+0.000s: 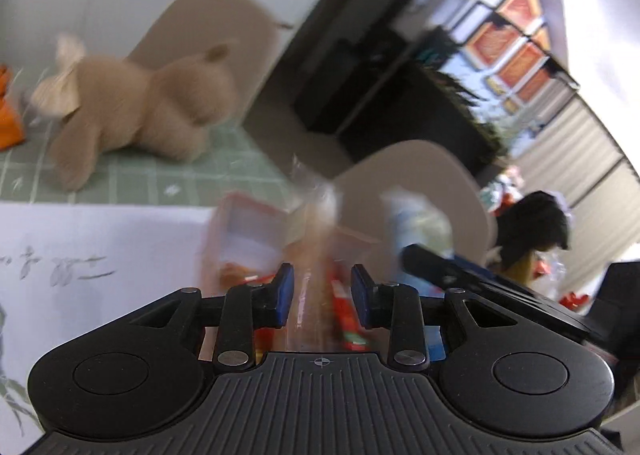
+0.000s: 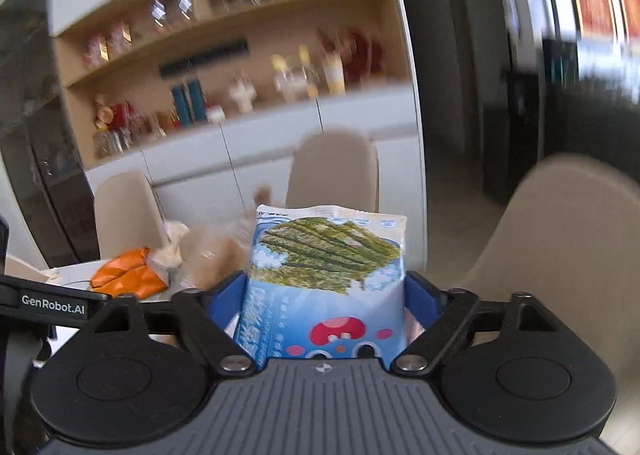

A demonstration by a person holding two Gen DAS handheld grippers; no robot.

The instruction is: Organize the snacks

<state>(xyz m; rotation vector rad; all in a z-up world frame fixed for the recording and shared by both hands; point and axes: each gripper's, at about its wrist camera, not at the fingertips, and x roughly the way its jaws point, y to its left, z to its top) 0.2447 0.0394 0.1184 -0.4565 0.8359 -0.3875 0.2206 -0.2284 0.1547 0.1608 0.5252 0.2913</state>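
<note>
My left gripper point(image 1: 322, 297) is shut on a clear plastic snack bag point(image 1: 316, 247) with red and orange packets inside, held up above the table; the view is blurred. My right gripper point(image 2: 326, 297) is shut on a light blue seaweed snack packet point(image 2: 328, 279), held upright in the air between its blue pads point(image 2: 420, 299). The same blue packet point(image 1: 420, 223) and the right gripper's black body point(image 1: 460, 275) show at the right of the left wrist view. An orange snack bag point(image 2: 128, 275) lies on the table to the left.
A beige plush toy point(image 1: 140, 103) lies on the green checked tablecloth point(image 1: 160, 179), next to a white sheet with writing point(image 1: 100, 255). Beige chairs point(image 2: 336, 171) stand around the table. A shelf wall with bottles and ornaments point(image 2: 240, 67) is behind.
</note>
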